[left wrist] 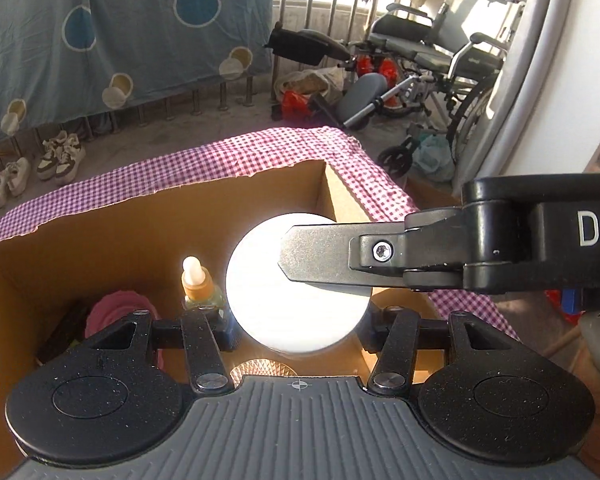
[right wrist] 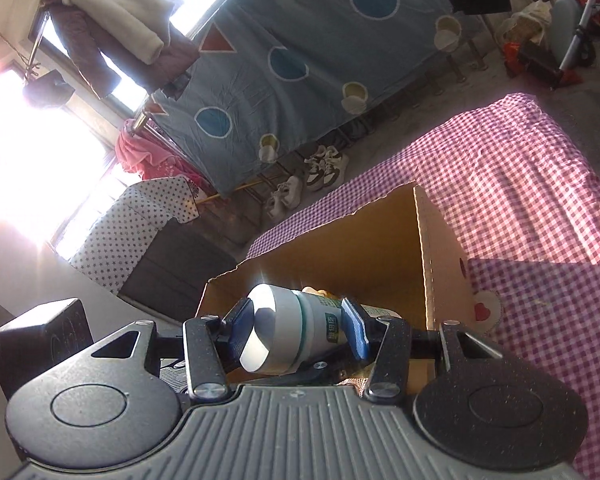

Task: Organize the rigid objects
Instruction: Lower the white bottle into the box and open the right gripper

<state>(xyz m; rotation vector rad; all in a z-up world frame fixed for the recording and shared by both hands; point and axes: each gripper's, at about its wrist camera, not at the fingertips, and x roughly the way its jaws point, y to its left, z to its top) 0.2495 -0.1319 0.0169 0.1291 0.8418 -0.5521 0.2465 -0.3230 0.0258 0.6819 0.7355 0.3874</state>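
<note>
From the left wrist, the left gripper (left wrist: 298, 320) pinches a white round object (left wrist: 296, 284), so overexposed that its shape, long axis and facing cannot be made out. It hangs over the open cardboard box (left wrist: 100, 240), which stands on a pink checked cloth (left wrist: 260, 148). The right gripper's black finger (left wrist: 324, 254) reaches in from the right and crosses the white object's top. Inside the box a small dropper bottle (left wrist: 198, 284) stands upright, bulb on top, just beside the white object; a pink item (left wrist: 116, 312) and something dark lie at the left, both half hidden behind the gripper body. A ribbed amber thing (left wrist: 260, 370) peeks out below the white object, mostly cut off.

From the right wrist, the right gripper (right wrist: 296, 336) clamps its blue pads (right wrist: 356, 330) on a white bottle (right wrist: 300, 332) with green print. The bottle lies crosswise, its long axis running between the pads, silver cap pointing left and towards the camera. It hangs at the near rim of the same box, whose contents are almost wholly hidden behind it.
</note>
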